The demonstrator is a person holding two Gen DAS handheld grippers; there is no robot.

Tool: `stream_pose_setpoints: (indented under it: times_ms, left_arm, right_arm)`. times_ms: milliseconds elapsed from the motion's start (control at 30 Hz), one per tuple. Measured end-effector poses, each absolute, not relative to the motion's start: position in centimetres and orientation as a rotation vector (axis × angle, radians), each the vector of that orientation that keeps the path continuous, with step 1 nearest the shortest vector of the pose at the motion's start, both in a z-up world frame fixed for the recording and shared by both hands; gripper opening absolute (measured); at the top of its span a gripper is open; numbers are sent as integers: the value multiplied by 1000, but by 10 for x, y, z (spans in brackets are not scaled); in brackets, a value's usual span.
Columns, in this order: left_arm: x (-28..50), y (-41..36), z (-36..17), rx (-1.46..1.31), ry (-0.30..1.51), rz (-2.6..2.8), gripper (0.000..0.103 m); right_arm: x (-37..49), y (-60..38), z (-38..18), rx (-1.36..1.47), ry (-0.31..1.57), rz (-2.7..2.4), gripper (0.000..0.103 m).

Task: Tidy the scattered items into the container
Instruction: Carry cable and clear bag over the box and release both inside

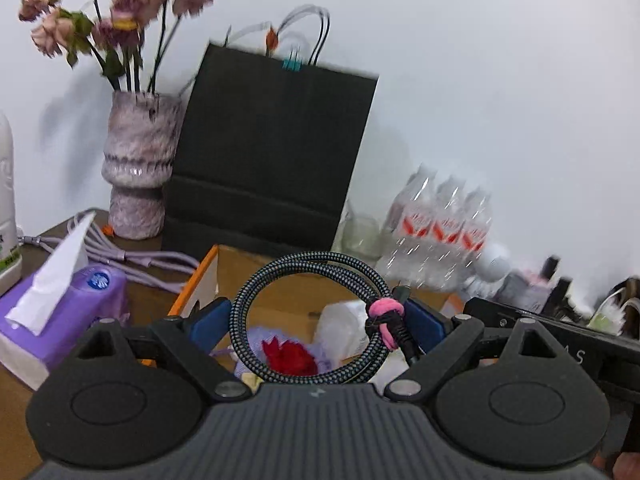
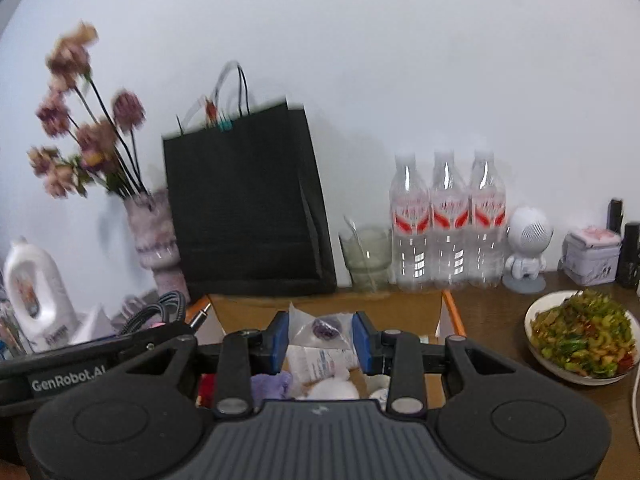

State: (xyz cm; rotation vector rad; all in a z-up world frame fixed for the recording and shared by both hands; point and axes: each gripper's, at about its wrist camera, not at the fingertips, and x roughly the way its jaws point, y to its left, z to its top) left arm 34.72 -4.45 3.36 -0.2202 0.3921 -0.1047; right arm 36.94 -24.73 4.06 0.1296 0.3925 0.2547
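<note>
Left gripper clamps coiled cable above box; right gripper open, empty; cable may snag a finger on release and spring out.

Pretty clearly somebody's home, a lived-in tabletop against a plain white wall. Dried flowers in a vase far left, a black paper shopping bag beside it, three water bottles lined up at the back, a tissue box (purple), and a plate of stir-fried greens near right. Nothing lab-like about it.
</note>
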Motion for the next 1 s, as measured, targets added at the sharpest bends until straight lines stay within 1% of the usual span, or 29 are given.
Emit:
stream_pose_setpoints:
  times_ms: [133, 300, 633, 733, 767, 833, 867, 900, 933, 967, 1000]
  left_arm:
    - [368, -45, 9, -171, 460, -73, 94]
    - [380, -46, -14, -130, 517, -41, 94]
    - [380, -55, -22, -81, 530, -36, 94]
    - [381, -59, -23, -57, 535, -35, 94]
    - [381, -60, -23, -57, 537, -37, 94]
    - [381, -59, -22, -67, 534, -40, 96]
    - [380, -58, -21, -77, 533, -42, 101]
    - [380, -56, -18, -87, 533, -29, 103]
    - [379, -54, -15, -95, 530, -12, 103]
    - [378, -51, -11, -104, 521, 3, 103]
    - [376, -49, -8, -108, 512, 12, 103]
  right_arm:
    - [394, -242, 15, 89, 472, 222, 33]
    - [402, -238, -6, 39, 506, 200, 33]
    - [409, -236, -23, 29, 557, 202, 33]
    - [409, -237, -23, 32, 559, 203, 36]
    - [409, -237, -23, 33, 559, 201, 38]
    - [411, -238, -23, 38, 564, 198, 62]
    - [411, -238, -23, 41, 567, 197, 70]
    - [412, -238, -22, 39, 569, 201, 73]
    - [412, -238, -21, 38, 571, 203, 78]
    - [411, -238, -19, 34, 571, 187, 91]
    - [411, -238, -18, 28, 570, 168, 101]
